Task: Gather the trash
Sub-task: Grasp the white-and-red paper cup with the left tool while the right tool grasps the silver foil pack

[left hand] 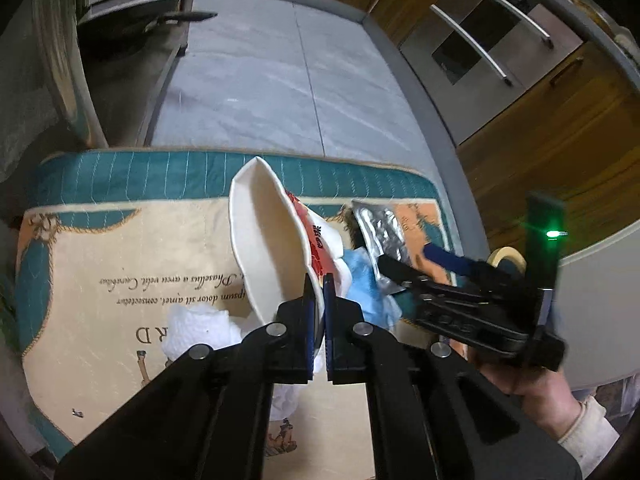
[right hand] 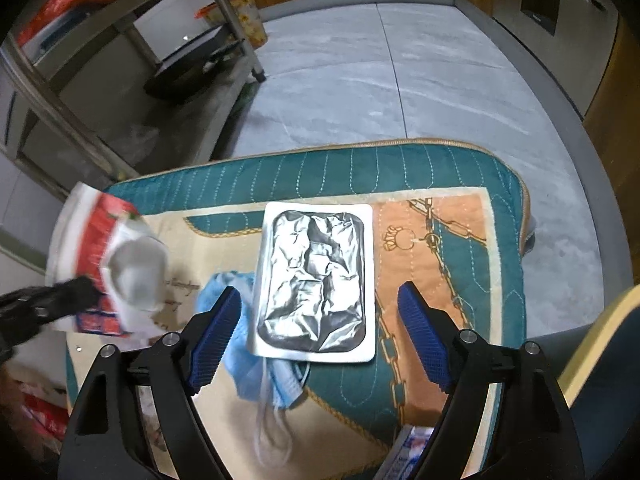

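My left gripper (left hand: 318,280) is shut on the rim of a squashed paper bowl (left hand: 264,240), white inside and red-printed outside, which is tilted up off the quilted mat (left hand: 120,240). The same bowl (right hand: 100,240) appears blurred at the left of the right wrist view, with the left gripper (right hand: 80,292) on it. My right gripper (right hand: 318,290) is open just above a flat silver foil pouch (right hand: 316,240), with nothing between its pads. A crumpled blue face mask (right hand: 248,364) lies under the pouch's left edge. White tissue (left hand: 200,328) sits beside the bowl.
The teal-and-cream mat (right hand: 440,168) lies on a grey floor (right hand: 400,80). A metal rack holding a dark pan (right hand: 188,72) stands at the far left, and wooden cabinets (left hand: 560,128) at the right. A tape roll (left hand: 506,256) and a small printed packet (right hand: 408,444) lie nearby.
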`<state>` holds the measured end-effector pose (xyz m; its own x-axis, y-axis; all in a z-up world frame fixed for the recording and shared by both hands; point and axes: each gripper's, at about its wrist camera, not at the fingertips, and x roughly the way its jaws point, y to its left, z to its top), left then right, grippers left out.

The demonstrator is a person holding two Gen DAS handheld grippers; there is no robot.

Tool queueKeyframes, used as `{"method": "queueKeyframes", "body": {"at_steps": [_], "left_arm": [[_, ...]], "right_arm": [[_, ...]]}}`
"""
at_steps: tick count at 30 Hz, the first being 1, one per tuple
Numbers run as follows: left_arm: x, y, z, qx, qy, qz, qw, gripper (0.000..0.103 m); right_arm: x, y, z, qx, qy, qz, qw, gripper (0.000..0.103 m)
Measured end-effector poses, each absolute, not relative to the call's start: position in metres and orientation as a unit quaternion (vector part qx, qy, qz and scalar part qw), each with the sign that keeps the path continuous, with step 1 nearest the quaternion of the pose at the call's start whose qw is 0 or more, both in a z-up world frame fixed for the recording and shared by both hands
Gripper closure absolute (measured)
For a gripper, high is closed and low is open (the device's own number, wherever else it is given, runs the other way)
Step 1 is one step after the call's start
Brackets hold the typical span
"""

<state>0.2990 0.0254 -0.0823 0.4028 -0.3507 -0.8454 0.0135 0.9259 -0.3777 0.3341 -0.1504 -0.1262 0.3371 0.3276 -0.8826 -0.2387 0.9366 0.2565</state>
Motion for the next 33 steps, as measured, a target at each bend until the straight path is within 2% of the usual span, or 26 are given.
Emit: {"method": "queueKeyframes", "body": {"at_steps": [7, 10, 18, 33], "left_arm": [[0.298, 0.021, -0.074, -0.154, 0.529, -0.115, 0.827, 0.100], [0.297, 0.021, -0.073, -0.155, 0.528, -0.116, 0.827, 0.100], [0.289, 0.022, -0.065, -0.154, 0.519, -0.121, 0.832, 0.100], [0.254, 0.006, -0.048, -0.142, 0.500, -0.138, 0.843, 0.100]], "right_arm": [[0.329, -0.142, -0.138, 0.006, 0.547, 0.175, 0.819, 0.022], [0.327, -0.140, -0.137, 0.005, 0.545, 0.178, 0.819, 0.033], [0.312, -0.151, -0.127, 0.041, 0.541, 0.189, 0.819, 0.033], [0.245, -0.183, -0.069, 0.072, 0.491, 0.204, 0.844, 0.033]]}}
